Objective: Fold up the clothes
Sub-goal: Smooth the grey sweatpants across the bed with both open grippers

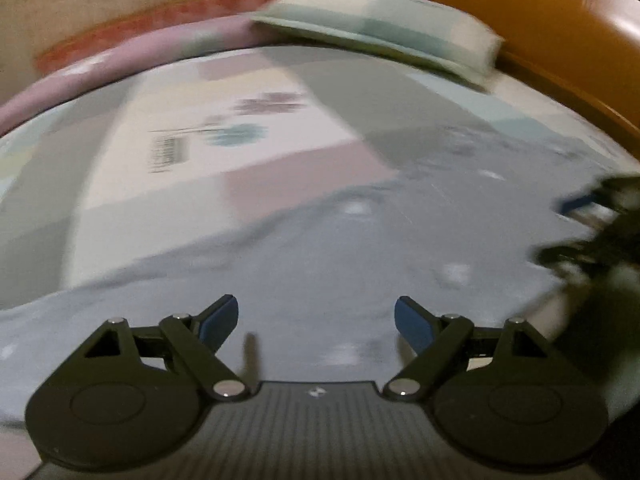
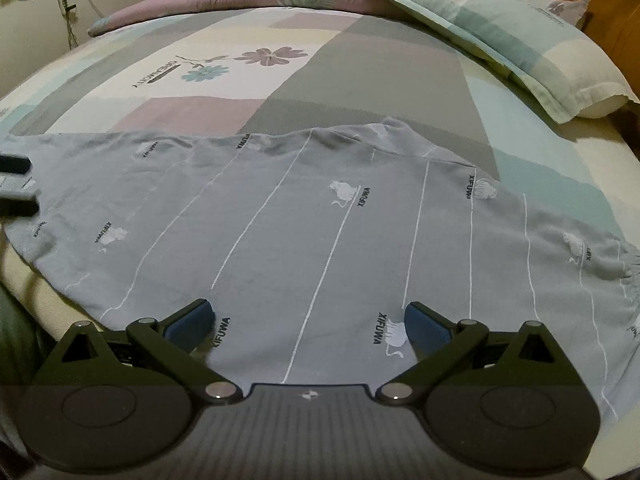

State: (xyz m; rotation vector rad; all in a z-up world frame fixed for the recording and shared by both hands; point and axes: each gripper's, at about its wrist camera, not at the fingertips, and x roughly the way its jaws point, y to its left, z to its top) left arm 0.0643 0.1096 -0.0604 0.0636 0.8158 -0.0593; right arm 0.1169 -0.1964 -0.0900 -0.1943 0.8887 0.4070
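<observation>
— Where's the garment [image 2: 304, 216]?
— Flat on the bed [image 2: 360, 80]. My right gripper [image 2: 308, 320] and left gripper [image 1: 316, 320] hang wide, empty.
— Risk?
— Pinching the bedsheet too, I'd guess.

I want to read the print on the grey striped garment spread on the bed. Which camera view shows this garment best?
The right wrist view: the grey striped garment is sharp there, with white lines, small animal prints and lettering readable. The left wrist view shows the same garment only as a motion-blurred grey-blue surface with faint pale spots.
</observation>
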